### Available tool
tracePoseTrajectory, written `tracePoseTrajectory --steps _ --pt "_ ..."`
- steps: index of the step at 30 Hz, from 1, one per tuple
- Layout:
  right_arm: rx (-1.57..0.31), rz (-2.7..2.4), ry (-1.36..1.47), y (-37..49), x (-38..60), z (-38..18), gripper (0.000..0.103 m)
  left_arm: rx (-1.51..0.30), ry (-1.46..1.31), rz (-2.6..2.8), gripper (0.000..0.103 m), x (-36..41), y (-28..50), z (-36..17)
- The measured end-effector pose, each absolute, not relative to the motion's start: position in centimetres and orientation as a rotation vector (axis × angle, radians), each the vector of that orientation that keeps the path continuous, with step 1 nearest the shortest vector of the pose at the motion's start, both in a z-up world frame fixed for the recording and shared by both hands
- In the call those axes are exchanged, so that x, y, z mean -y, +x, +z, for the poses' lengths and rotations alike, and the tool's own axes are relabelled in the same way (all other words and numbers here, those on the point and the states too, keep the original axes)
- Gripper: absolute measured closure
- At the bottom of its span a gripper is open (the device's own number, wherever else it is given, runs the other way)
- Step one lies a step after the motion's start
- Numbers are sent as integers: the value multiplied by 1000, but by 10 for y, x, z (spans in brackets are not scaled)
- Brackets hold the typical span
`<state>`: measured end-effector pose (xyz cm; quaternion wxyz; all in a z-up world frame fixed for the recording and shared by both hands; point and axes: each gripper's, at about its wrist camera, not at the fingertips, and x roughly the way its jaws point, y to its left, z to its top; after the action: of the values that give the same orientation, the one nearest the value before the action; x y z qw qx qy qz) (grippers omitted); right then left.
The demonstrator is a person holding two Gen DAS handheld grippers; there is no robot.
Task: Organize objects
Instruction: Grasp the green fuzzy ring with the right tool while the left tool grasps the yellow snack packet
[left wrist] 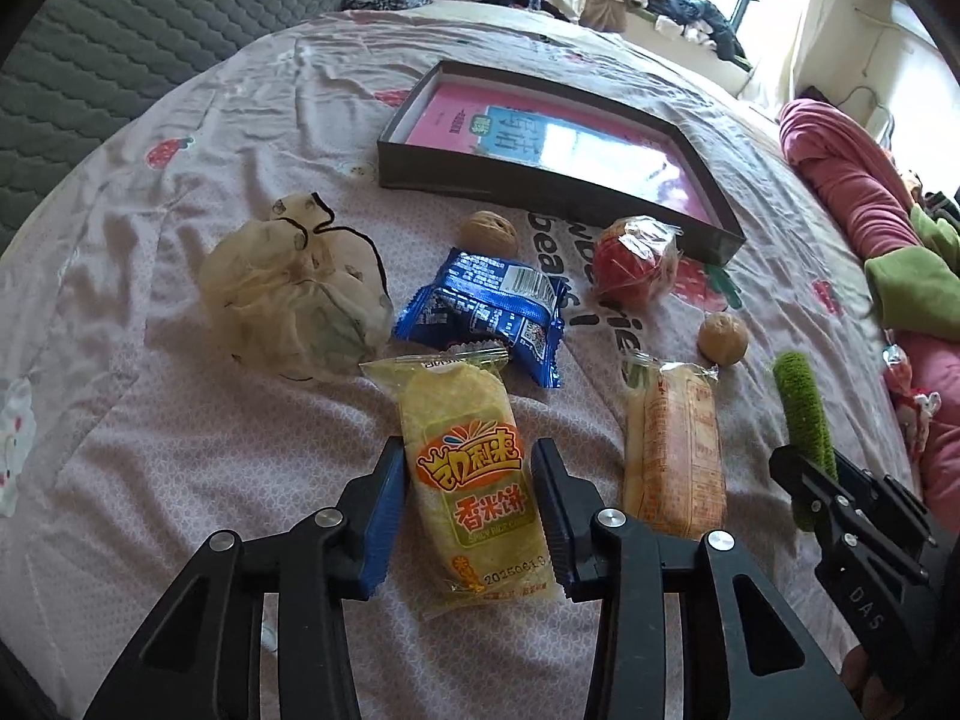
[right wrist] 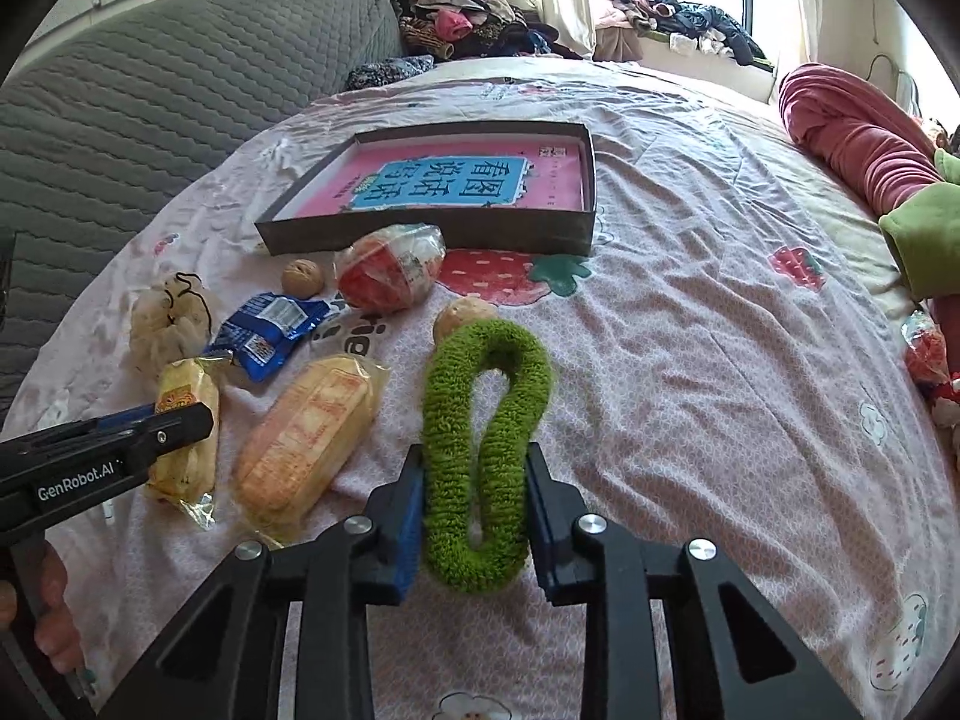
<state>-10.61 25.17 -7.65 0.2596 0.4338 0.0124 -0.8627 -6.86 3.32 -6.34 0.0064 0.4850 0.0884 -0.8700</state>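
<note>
My left gripper (left wrist: pixel 468 510) straddles a yellow rice-cracker packet (left wrist: pixel 468 468) lying on the bed; its pads sit at the packet's sides, and I cannot tell if they press it. My right gripper (right wrist: pixel 474 510) is shut on a fuzzy green loop (right wrist: pixel 480 420), which also shows in the left wrist view (left wrist: pixel 801 414). An orange snack packet (left wrist: pixel 672 450) lies between the grippers. A blue packet (left wrist: pixel 486 306), two walnuts (left wrist: pixel 489 233) (left wrist: pixel 723 337), a red wrapped ball (left wrist: pixel 636 267) and a drawstring pouch (left wrist: pixel 294 294) lie beyond. A shallow dark box (left wrist: pixel 540 180) holds a pink book.
The bed has a pink strawberry sheet (right wrist: pixel 690 360). A grey quilted headboard (right wrist: pixel 150 120) is at the left. A rolled pink blanket (right wrist: pixel 852 132) and green cloth (right wrist: pixel 924 234) lie at the right. Clothes are piled by the window (right wrist: pixel 672 0).
</note>
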Motion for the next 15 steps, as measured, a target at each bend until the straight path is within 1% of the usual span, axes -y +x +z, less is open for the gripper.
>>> tracePoseTrajectory --steps 15 --pt "-26 -2335 1129 -93 -250 -56 73 -256 1458 -2769 61 -30 -58 -44"
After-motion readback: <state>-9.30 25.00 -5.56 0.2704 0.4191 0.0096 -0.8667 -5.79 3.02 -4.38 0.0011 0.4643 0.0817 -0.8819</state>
